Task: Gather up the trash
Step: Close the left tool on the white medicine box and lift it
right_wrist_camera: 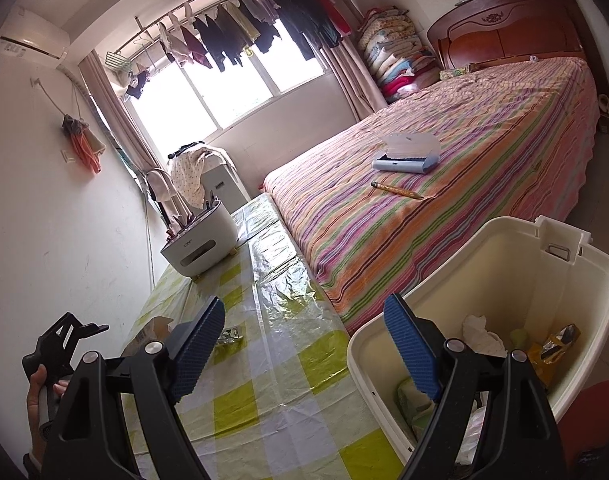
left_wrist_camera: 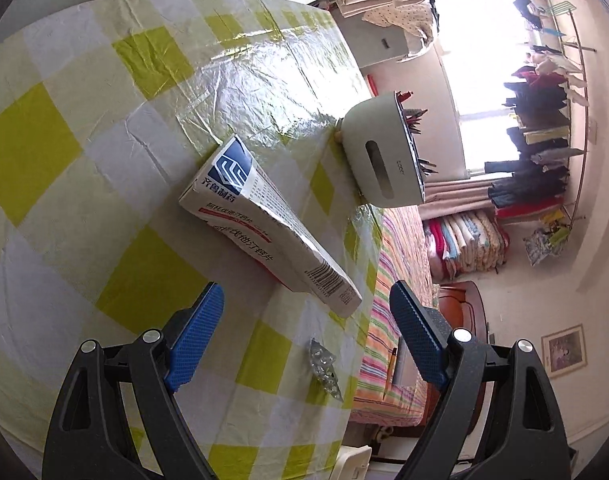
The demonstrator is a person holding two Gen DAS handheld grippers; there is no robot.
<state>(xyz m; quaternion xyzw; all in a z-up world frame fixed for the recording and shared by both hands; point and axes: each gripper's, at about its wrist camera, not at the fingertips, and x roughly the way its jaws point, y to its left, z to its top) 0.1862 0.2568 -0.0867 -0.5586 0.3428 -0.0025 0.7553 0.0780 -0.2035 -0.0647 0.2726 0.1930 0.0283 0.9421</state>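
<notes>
A white medicine box with a blue logo and red stripe lies on the checked table cloth, one end near the table's edge. My left gripper is open, its blue pads just short of the box's barcode end and not touching it. A small silver blister pack lies between the pads, closer to the camera. In the right wrist view my right gripper is open and holds nothing, beside the cream bin that holds crumpled paper and wrappers. The box and blister pack show behind its left finger.
A white tissue holder with pens stands at the table's far end. A striped bed runs along the table's right side, with a pencil case and a pencil on it. A person's hand grips the left tool.
</notes>
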